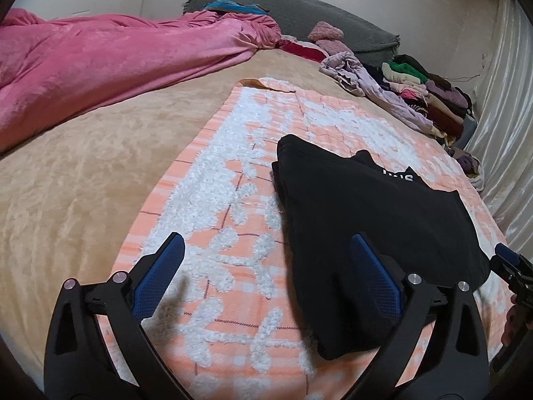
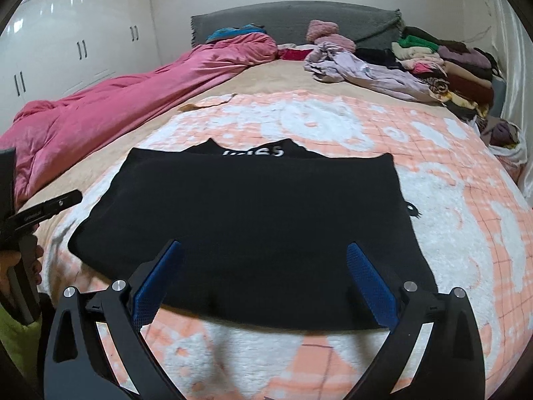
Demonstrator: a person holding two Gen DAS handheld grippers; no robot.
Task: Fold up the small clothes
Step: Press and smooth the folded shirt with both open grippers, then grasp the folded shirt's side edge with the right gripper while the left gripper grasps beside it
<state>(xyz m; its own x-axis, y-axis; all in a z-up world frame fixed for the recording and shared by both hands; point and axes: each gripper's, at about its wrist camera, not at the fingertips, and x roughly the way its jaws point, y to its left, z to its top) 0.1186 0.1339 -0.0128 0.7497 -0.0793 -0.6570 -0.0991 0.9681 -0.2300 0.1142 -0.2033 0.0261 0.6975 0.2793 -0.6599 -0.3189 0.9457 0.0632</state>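
1. The black garment [image 2: 240, 233] lies folded flat on the peach-and-white blanket [image 2: 449, 200], near the bed's near edge.
2. The left gripper [image 1: 266, 266] and right gripper [image 2: 263, 266] both stand wide open and hold nothing.
3. A fold looks finished; a further fold calls for pinching one edge.

Open room is left on the tufted peach-and-white blanket [image 2: 449, 173] around the folded black garment [image 2: 246, 220]. Passage is blocked leftward by a rumpled pink duvet [image 1: 100, 66] and rightward by what seems a heap of mixed clothes [image 2: 446, 73].
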